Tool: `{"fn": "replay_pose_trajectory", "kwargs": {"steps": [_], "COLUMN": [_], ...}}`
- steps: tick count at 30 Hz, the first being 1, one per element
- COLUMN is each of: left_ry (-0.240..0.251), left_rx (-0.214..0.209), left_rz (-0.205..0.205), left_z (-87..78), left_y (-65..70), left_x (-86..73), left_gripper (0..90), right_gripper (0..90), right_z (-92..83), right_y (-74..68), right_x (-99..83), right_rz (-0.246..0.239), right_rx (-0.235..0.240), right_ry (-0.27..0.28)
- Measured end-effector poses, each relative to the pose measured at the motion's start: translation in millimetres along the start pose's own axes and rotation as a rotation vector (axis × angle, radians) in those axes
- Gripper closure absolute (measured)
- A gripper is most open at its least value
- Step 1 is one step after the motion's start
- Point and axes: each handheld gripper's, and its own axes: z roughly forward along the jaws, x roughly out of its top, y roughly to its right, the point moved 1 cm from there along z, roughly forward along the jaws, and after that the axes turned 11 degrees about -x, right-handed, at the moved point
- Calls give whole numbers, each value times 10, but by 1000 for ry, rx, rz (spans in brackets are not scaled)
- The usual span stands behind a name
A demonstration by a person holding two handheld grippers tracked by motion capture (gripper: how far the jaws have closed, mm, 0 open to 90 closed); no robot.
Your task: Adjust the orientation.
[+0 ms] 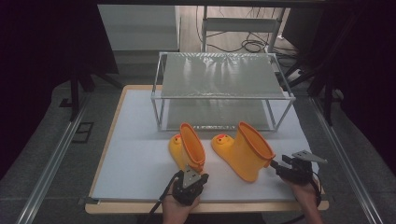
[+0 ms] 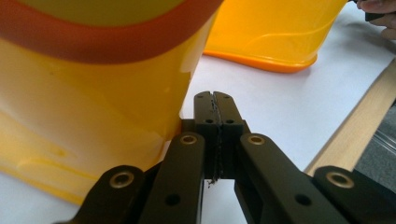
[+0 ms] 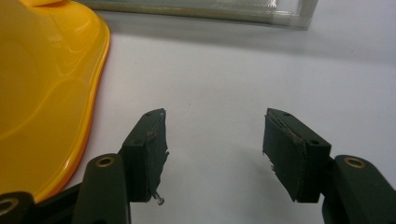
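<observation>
Two yellow duck-faced boots stand on the white mat [image 1: 140, 168], just in front of the wire shelf rack [image 1: 223, 91]. The left boot [image 1: 187, 148] is nearer the left gripper [image 1: 190, 181], whose jaws are pressed together on nothing, right beside the boot's shaft; the hand under it is cut off by the frame edge. The right boot [image 1: 244, 149] sits just beside the right gripper [image 3: 212, 147], jaws spread wide over bare mat. The rack's far side fades into darkness.
</observation>
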Motion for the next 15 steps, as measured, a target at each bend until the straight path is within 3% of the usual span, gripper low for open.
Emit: {"fn": "replay_pose_trajectory", "kwargs": {"steps": [8,15], "left_ry": [10,15], "left_rx": [-15,3], "left_rz": [-38,-72], "left_z": [-190,-383], "left_y": [-79,-193], "left_x": [-98,-184], "left_gripper": [900,900], "right_gripper": [394,394], "right_z": [8,6], "right_y": [11,24], "right_x": [-4,-5], "right_rz": [-1,5], "right_rx": [1,0], "right_ry": [-2,-4]}}
